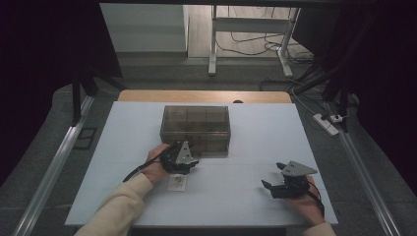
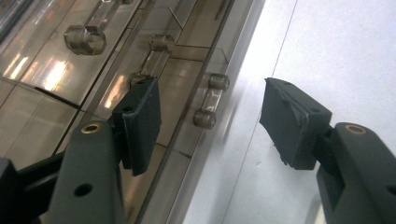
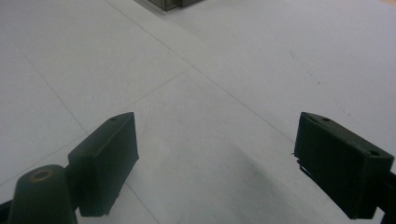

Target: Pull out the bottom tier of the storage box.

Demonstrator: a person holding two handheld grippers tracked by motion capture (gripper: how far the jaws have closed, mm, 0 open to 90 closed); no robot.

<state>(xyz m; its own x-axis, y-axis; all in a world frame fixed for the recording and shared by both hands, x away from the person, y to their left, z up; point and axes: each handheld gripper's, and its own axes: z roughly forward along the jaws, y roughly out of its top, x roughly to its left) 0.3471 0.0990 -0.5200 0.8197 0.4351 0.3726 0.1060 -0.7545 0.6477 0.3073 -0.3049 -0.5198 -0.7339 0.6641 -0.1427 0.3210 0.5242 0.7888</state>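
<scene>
Left gripper [image 2: 210, 123]: jaws wide around the drawer handle [image 2: 211, 101] (untouched).
Right gripper [image 3: 215, 163]: jaws wide, empty.
Risk: off-centre closing could slip off the clear box [image 1: 195, 130].

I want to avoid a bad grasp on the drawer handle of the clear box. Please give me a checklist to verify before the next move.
1. Left gripper jaws open: ok.
2. Clear handle lies between the jaws: ok.
3. Pads not yet pressing on the handle: ok.
4. Clear box stands flat on the table: ok.
5. Right gripper open, away from the box: ok.
6. Small card under the left hand will not be caught: cannot tell.
</scene>
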